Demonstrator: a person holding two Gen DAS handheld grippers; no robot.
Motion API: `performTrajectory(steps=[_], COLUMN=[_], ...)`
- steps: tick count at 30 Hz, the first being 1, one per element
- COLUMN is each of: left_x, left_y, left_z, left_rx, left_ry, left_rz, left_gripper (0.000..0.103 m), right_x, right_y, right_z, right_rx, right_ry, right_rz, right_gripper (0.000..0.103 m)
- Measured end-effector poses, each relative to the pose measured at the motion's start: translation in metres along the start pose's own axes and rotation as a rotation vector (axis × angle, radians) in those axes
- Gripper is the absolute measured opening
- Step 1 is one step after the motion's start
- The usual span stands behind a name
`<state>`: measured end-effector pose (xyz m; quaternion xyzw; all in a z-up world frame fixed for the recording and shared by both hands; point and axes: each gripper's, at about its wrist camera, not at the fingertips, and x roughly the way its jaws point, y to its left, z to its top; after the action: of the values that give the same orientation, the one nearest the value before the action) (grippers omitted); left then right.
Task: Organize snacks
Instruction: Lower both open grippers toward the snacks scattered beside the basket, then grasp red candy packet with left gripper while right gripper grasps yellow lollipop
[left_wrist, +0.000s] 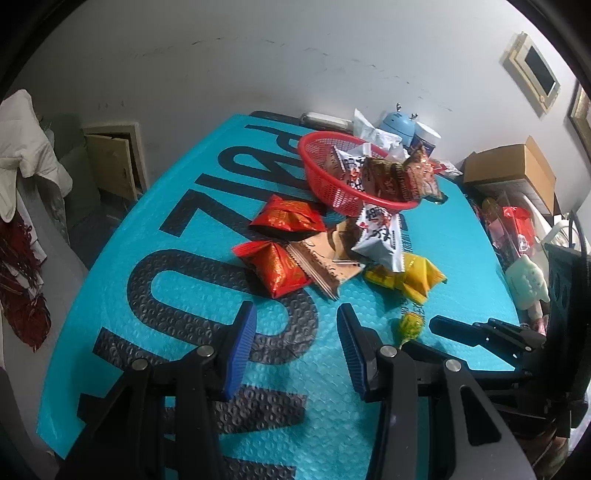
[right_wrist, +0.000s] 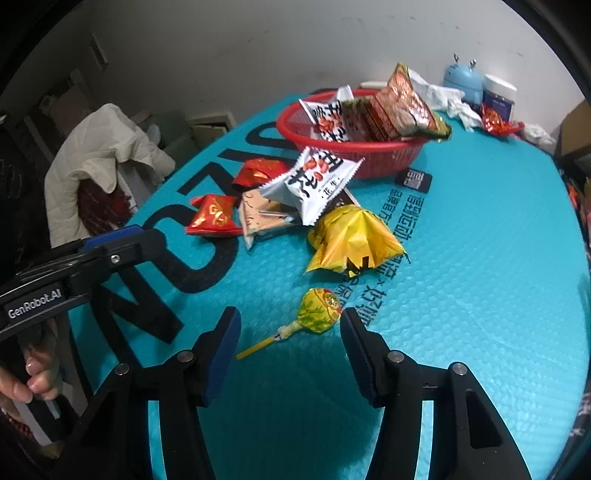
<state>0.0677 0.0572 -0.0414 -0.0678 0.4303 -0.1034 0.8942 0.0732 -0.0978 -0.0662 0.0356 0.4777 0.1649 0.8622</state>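
Lollipop (right_wrist: 320, 307) lies on the desk (right_wrist: 480, 258) between the right gripper (right_wrist: 288, 334) pads, untouched; the left gripper (left_wrist: 297, 332) hangs part-open, empty. Pickup step, likely; next, closing squarely, then carrying to the red basket (right_wrist: 369, 151).

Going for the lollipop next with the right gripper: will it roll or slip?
The lollipop has a round head, so a nudge would probably roll it. Its crinkly wrapper may slip between the pads. The thin stick looks light and might swing once lifted.
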Motion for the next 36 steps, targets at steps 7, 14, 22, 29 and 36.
performTrajectory(steps=[7,14,22,29,36], left_x=[0.016,0.033,0.066,0.084,0.076], left_y=[0.009,0.013,0.012,0.013,0.012], left_z=[0.006,0.018,0.031,0.034,0.029], left_rx=[-0.015,-0.033,-0.05,-0.067,-0.052], left_ry=[0.027,0.043,0.094,0.096,0.089], left_rz=[0.004,0.004,0.025,0.03,0.014], left_gripper=[0.044,0.044,0.044,0.044,0.032], right_x=[0.021,0.027,0.031,0.033,0.028], right_y=[-0.007,-0.014,-0.015,-0.019,-0.021], right_z=[0.003,0.012,0.019,0.022,0.018], right_rx=[0.02,0.012,-0.024,-0.023,-0.027], right_ry=[0.046,0.032,0.034,0.027,0.024], right_rz=[-0.015,0.015,0.034,0.052,0.049], right_gripper=[0.03,0.026,0.026,0.026,0.026])
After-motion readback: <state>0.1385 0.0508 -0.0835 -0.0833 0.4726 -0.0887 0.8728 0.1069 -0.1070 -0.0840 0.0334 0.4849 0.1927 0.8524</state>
